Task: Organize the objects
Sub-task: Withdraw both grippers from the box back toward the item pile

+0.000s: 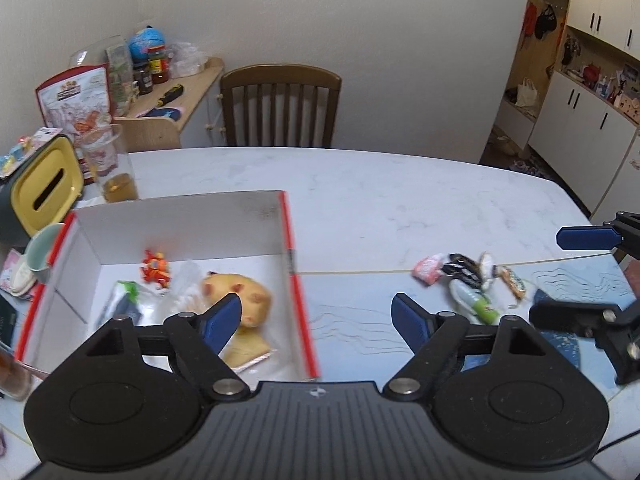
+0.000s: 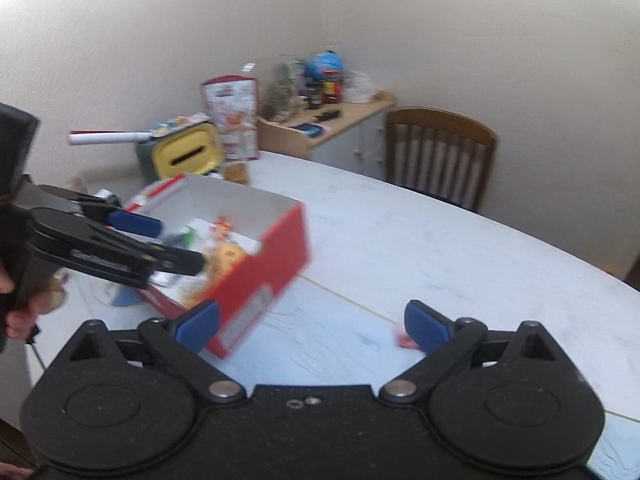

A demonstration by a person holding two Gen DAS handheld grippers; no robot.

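Observation:
A red-edged white box stands on the marble table at the left; it also shows in the right wrist view. Inside lie a yellow plush toy, a small orange figure, a green-and-white packet and a flat snack pack. A heap of small snack packets lies on the table to the right. My left gripper is open and empty over the box's right wall. My right gripper is open and empty; it shows at the right edge of the left wrist view. A pink packet lies by its right finger.
A yellow-lidded tissue box, a glass of amber drink and a mug stand left of the box. A wooden chair is at the table's far side. A cluttered side cabinet stands behind.

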